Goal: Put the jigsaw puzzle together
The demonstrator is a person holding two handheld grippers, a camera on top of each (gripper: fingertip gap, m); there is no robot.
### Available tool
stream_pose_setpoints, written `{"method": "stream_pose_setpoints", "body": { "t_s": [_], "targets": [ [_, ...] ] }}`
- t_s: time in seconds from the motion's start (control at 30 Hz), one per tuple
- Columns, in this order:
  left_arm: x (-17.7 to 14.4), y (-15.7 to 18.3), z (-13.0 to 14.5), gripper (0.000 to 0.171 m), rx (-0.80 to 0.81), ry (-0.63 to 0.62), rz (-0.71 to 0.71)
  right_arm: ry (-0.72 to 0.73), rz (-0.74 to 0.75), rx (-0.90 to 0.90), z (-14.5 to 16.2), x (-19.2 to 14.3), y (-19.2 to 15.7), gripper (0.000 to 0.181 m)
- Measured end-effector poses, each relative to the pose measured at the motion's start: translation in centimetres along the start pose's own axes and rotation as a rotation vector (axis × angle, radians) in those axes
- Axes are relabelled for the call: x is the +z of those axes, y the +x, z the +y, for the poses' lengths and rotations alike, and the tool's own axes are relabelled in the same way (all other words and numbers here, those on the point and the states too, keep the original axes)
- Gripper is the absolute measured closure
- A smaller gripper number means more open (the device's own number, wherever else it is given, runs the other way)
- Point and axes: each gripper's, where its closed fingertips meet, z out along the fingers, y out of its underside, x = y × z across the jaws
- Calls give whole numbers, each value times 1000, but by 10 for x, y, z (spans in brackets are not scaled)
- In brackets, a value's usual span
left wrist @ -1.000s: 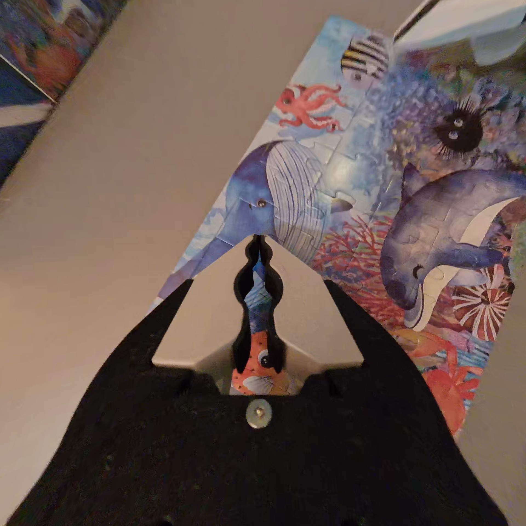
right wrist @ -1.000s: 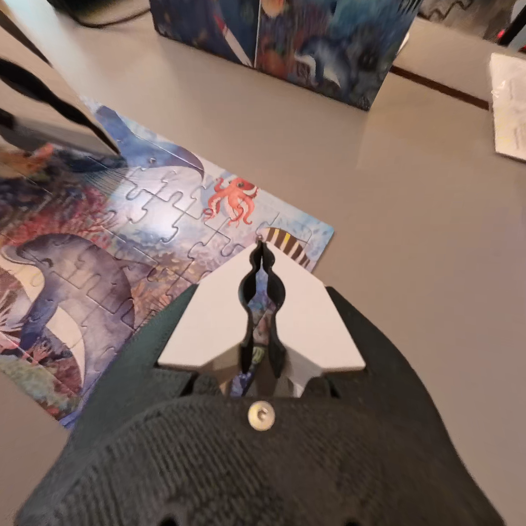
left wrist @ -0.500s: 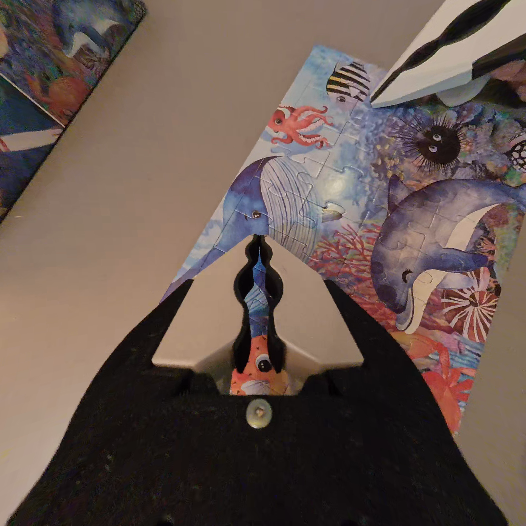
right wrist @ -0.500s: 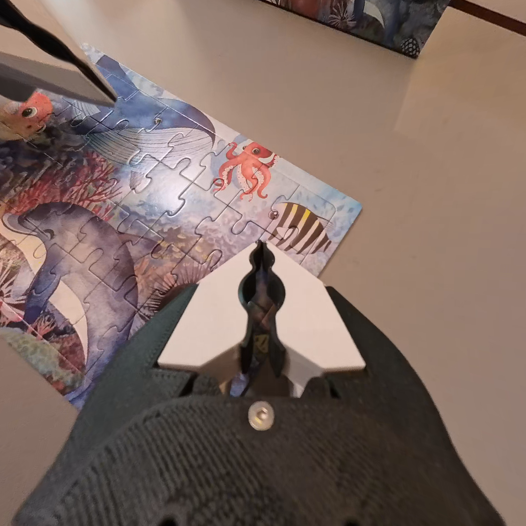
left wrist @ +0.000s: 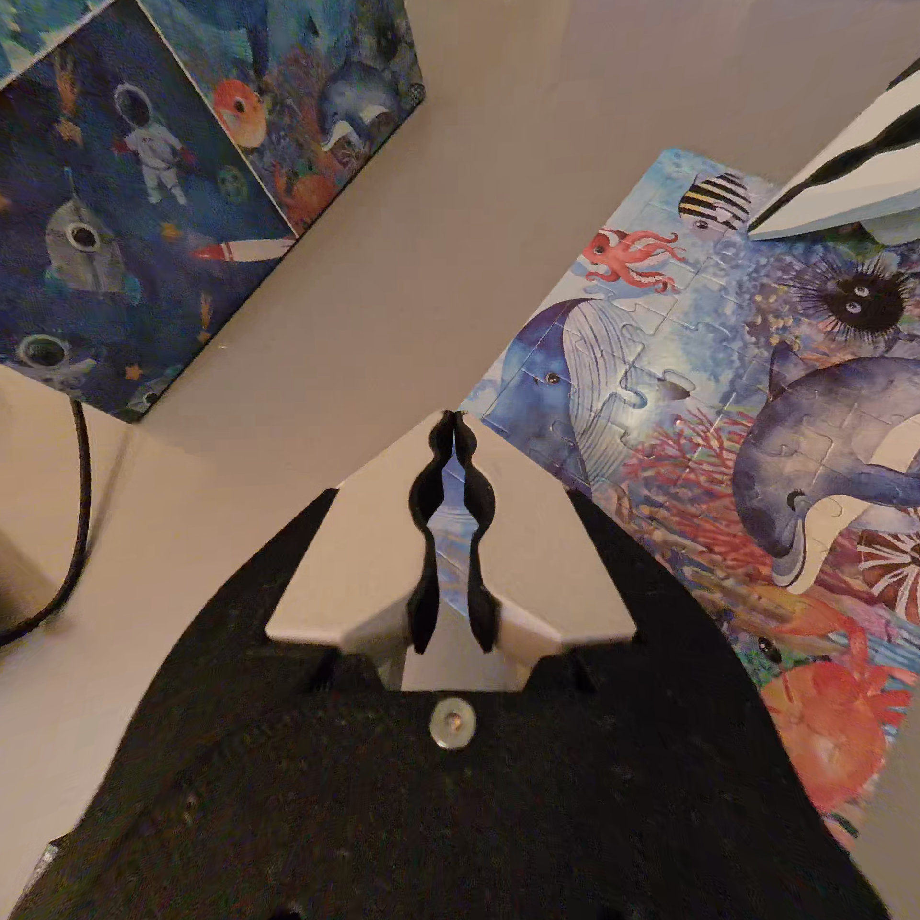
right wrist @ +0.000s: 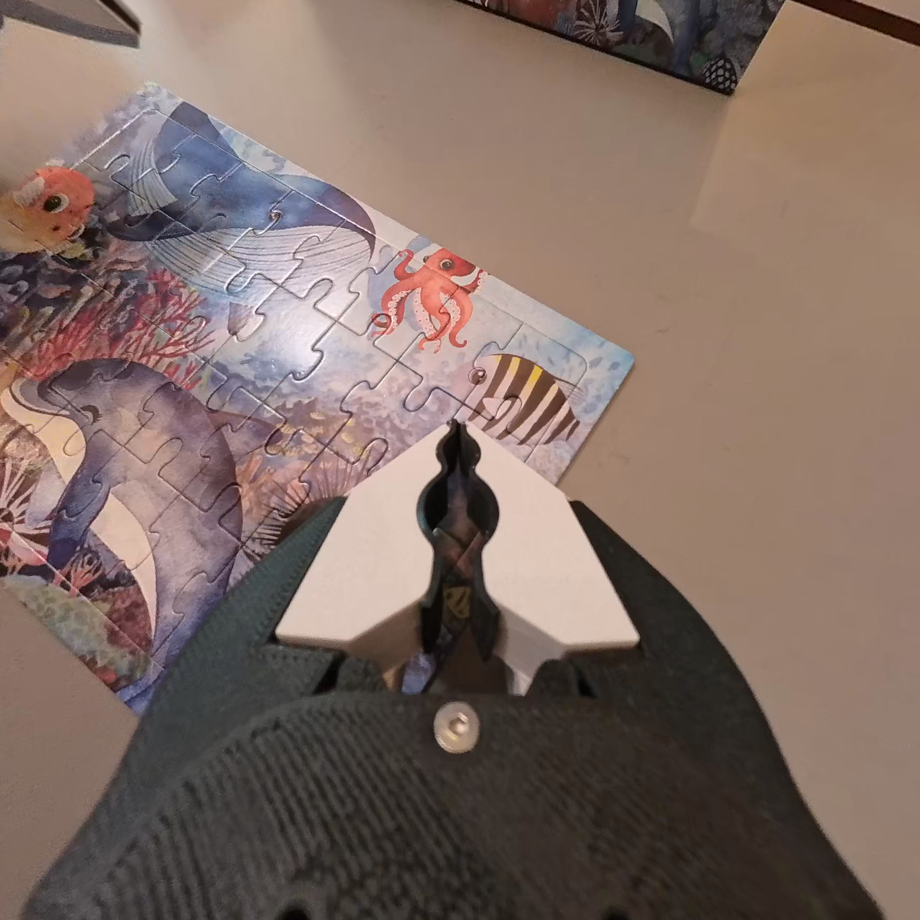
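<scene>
The jigsaw puzzle (right wrist: 308, 318), flat glossy card with interlocked knobbed pieces, lies on the smooth beige tabletop (right wrist: 697, 249), filling the left half of the right wrist view. The left tool (left wrist: 453, 415) hangs over the puzzle's corner, wavy black tips pinched together on nothing. The right tool (right wrist: 457, 428) tilts down by the striped fish, likewise closed and empty. A printed cardboard box (left wrist: 149, 199) sits upper left.

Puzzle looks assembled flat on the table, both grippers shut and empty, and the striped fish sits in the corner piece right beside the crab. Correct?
Not quite. The striped fish in the corner has the red octopus beside it, not the crab, which sits at the far end of the puzzle; the left wrist view shows this. The rest holds: left gripper and right gripper are shut and empty.
</scene>
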Motion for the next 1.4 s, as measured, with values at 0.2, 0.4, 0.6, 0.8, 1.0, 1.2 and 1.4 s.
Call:
{"method": "stream_pose_setpoints", "body": {
  "t_s": [0.2, 0.4, 0.6, 0.8, 1.0, 1.2, 1.4],
  "targets": [
    [-23, 1, 29, 171, 55, -31, -13, 1, 28, -47, -1, 0, -1, 181],
    [-48, 26, 58, 171, 58, 15, 44, 87, -24, -171, -24, 0, -38, 181],
    [-37, 56, 77, 171, 165, -68, 136, -4, -523, -322, -26, 21, -196, 181],
    [-37, 54, 79, 171, 17, -93, 220, -78, -556, -463, -28, 38, -218, 181],
    [-43, 53, 84, 171, 0, -93, 196, -127, 40, -193, -43, 48, -3, 181],
    [-43, 53, 84, 171, 41, -90, 165, -57, -125, -274, -52, 43, -100, 181],
    [-43, 52, 84, 171, 28, -92, 174, -22, -85, -365, -37, 42, -119, 181]
  ]
}}
